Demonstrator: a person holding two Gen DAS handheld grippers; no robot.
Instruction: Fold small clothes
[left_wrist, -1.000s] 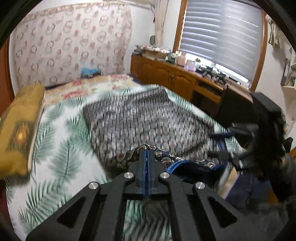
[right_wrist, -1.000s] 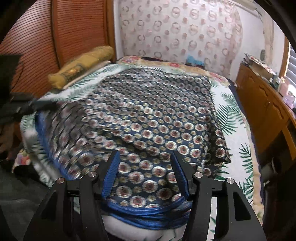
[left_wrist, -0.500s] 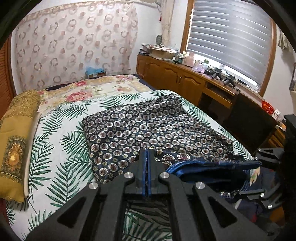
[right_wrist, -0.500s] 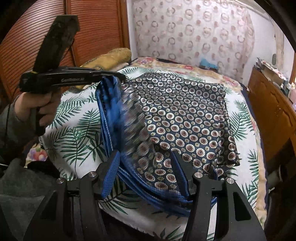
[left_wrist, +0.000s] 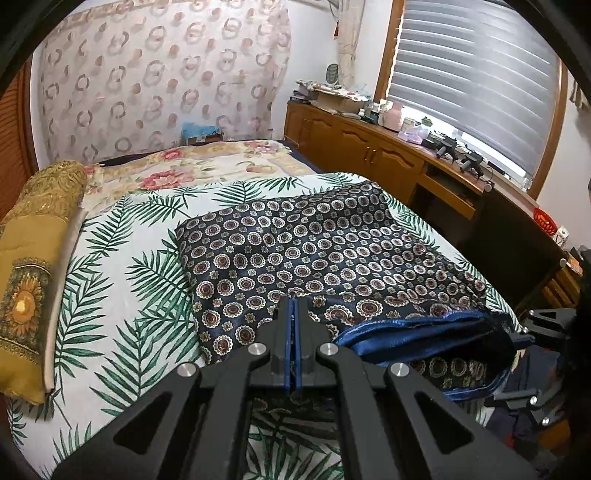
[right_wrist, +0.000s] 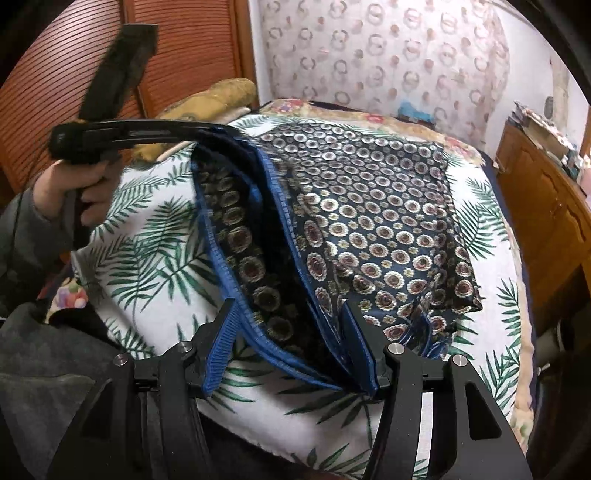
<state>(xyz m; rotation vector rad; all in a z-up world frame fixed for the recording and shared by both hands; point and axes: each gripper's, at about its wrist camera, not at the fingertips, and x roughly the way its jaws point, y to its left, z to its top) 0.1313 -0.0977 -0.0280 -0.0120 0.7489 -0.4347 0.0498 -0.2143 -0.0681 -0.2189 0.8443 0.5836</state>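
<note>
Nearest the right wrist camera, the right gripper (right_wrist: 291, 343) stands with jaws apart, the blue-edged fold of the patterned cloth (right_wrist: 369, 221) hanging between them without being pinched. Just beyond, the left gripper (left_wrist: 291, 325) is clamped on a lifted corner of that cloth. Farther back, the cloth lies on the palm-leaf bedspread (left_wrist: 122, 280), a yellow bolster (left_wrist: 33, 258) beside it.

You have a palm-leaf bedspread (left_wrist: 122, 280) across the middle of the frame, a yellow sunflower bolster (left_wrist: 29, 266) at the left edge, a wooden cabinet (left_wrist: 362, 155) upper right, and window blinds (left_wrist: 476, 74) above it.
</note>
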